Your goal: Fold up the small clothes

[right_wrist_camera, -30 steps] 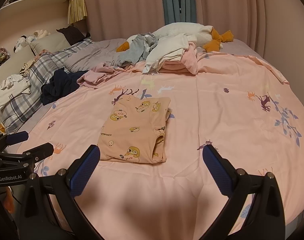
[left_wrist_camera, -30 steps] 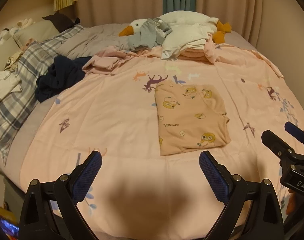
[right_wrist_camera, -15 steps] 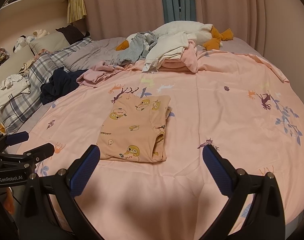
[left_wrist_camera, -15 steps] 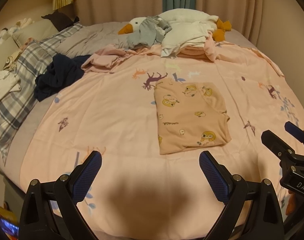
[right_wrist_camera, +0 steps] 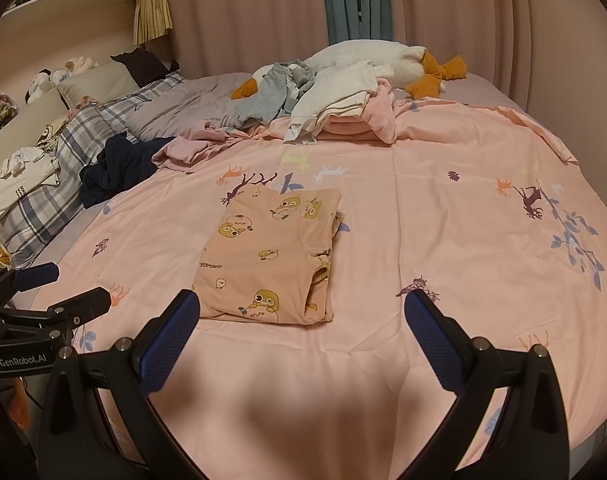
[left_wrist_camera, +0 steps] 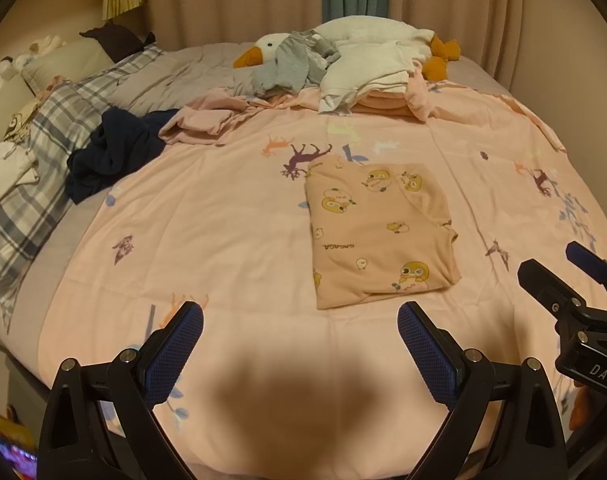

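Observation:
A small peach garment printed with yellow cartoon birds lies folded into a flat rectangle on the pink bedspread; in the right wrist view the same garment sits just beyond the fingers. My left gripper is open over the near edge of the bed, holding nothing, with the garment ahead and to its right. My right gripper is open too and holds nothing, close to the garment's near edge. Each gripper shows at the side of the other's view: the right gripper and the left gripper.
At the far side lie a goose plush, grey and white clothes and a crumpled pink cloth. A dark navy garment and plaid pillows lie at the left. Curtains hang behind the bed.
Both views have drifted slightly, the scene sitting a little lower in frame. The folded garment has not moved and both grippers stay open.

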The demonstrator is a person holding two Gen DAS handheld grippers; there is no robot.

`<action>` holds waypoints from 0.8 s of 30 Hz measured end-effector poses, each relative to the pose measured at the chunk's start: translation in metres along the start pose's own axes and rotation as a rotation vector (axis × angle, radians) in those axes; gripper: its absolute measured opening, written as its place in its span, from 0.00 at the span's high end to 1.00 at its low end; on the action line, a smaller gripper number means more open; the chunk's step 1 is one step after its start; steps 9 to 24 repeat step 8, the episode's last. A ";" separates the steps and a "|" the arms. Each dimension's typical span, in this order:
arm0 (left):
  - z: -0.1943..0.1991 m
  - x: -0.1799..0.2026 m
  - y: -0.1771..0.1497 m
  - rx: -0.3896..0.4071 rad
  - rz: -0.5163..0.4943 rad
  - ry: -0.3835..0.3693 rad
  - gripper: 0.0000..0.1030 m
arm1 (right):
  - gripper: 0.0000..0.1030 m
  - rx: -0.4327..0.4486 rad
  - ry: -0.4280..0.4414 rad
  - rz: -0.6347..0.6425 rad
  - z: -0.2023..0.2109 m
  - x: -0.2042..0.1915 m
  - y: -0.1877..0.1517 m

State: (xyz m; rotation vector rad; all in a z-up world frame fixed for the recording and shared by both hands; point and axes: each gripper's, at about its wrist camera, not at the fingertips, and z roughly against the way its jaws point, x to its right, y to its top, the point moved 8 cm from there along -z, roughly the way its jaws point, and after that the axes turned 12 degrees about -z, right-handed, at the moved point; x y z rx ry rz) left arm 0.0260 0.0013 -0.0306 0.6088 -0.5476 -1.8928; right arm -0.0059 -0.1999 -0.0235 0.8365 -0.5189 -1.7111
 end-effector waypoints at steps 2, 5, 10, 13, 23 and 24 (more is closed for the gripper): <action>0.000 0.000 0.000 0.001 0.001 0.000 0.06 | 0.00 0.001 -0.001 -0.001 0.000 0.000 0.000; 0.000 0.000 0.000 0.000 -0.003 0.002 0.06 | 0.00 0.002 -0.001 -0.004 0.000 0.001 0.001; 0.001 0.000 0.000 0.002 -0.001 0.000 0.06 | 0.00 0.001 -0.002 -0.008 0.000 0.003 0.003; 0.001 0.000 0.000 0.002 -0.001 0.000 0.06 | 0.00 0.001 -0.002 -0.008 0.000 0.003 0.003; 0.001 0.000 0.000 0.002 -0.001 0.000 0.06 | 0.00 0.001 -0.002 -0.008 0.000 0.003 0.003; 0.001 0.000 0.000 0.002 -0.001 0.000 0.06 | 0.00 0.001 -0.002 -0.008 0.000 0.003 0.003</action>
